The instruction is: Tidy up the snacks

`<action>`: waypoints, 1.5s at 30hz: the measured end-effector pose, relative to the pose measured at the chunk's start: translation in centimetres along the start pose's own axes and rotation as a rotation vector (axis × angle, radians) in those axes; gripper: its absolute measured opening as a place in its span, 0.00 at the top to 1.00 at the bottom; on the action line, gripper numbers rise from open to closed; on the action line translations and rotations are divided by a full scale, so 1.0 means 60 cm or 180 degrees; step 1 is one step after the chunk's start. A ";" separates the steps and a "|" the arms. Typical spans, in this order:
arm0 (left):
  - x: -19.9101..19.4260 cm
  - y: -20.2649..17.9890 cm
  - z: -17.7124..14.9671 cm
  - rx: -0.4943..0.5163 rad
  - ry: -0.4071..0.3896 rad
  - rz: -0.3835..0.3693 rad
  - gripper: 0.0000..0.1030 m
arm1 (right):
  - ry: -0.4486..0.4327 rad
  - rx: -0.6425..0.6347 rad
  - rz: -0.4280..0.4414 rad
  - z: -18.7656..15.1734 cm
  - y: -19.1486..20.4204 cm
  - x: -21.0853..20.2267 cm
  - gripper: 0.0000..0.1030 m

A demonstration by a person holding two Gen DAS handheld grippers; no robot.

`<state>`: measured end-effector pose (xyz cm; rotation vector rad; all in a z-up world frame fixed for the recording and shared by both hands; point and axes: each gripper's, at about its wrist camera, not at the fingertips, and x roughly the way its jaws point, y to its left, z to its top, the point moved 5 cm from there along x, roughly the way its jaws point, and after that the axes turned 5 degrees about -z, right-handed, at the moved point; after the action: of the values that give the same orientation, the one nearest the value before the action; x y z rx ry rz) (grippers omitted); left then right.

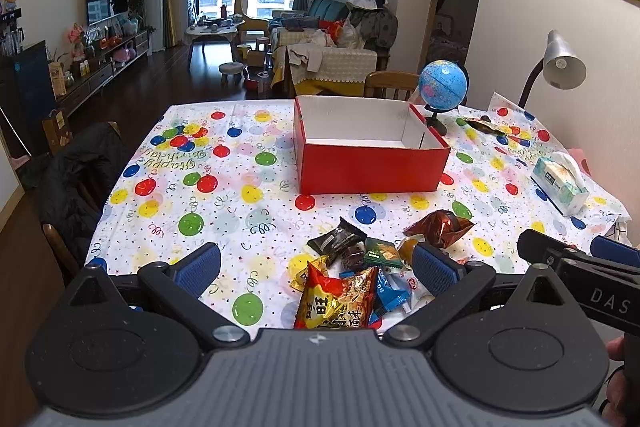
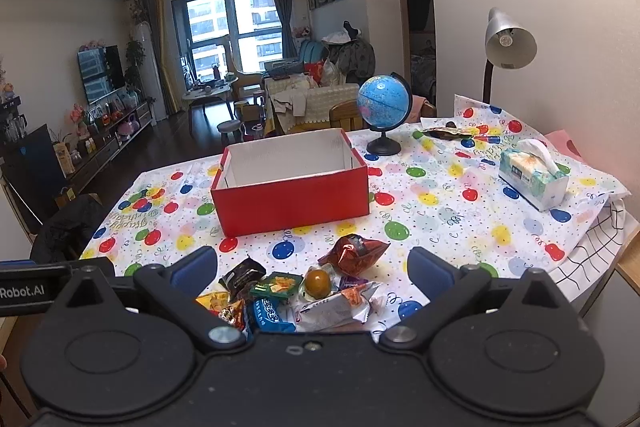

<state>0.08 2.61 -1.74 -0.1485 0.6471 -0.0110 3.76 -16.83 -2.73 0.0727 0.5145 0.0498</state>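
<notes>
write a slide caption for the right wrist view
Open right gripper poised over a pile of wrapped snacks, with an empty red box waiting beyond on the balloon-print tablecloth.

Left gripper (image 1: 316,265): jaws spread wide, nothing between blue pads (image 1: 199,267), held level, aimed forward. Right gripper (image 2: 313,269): jaws likewise wide apart, empty, level. Both side by side (right gripper's black finger links show at right edge of left wrist view). Sliver of hand (image 1: 618,383) at lower right edge there.
</notes>
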 end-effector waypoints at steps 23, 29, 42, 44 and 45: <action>0.159 0.032 -0.069 -0.0121 0.0826 0.0002 0.01 | 0.0830 -0.0055 0.0001 -0.090 -0.010 0.156 0.13; 0.232 0.003 -0.097 0.0156 0.1047 0.0007 0.01 | 0.1030 -0.0053 -0.0034 -0.110 -0.032 0.213 0.15; 0.316 -0.004 -0.119 0.0135 0.1402 0.0070 0.01 | 0.1353 0.0264 0.0046 -0.104 -0.024 0.317 0.19; 0.322 -0.004 -0.118 0.0109 0.1400 0.0070 0.01 | 0.1444 0.0392 -0.0045 -0.106 -0.033 0.335 0.20; 0.325 -0.004 -0.117 0.0104 0.1399 0.0067 0.01 | 0.1495 0.0450 -0.0091 -0.108 -0.037 0.343 0.20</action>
<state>11.45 0.35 -18.93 -0.1079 1.0866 -0.0345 18.49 -17.31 -18.62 0.1945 0.9885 0.0016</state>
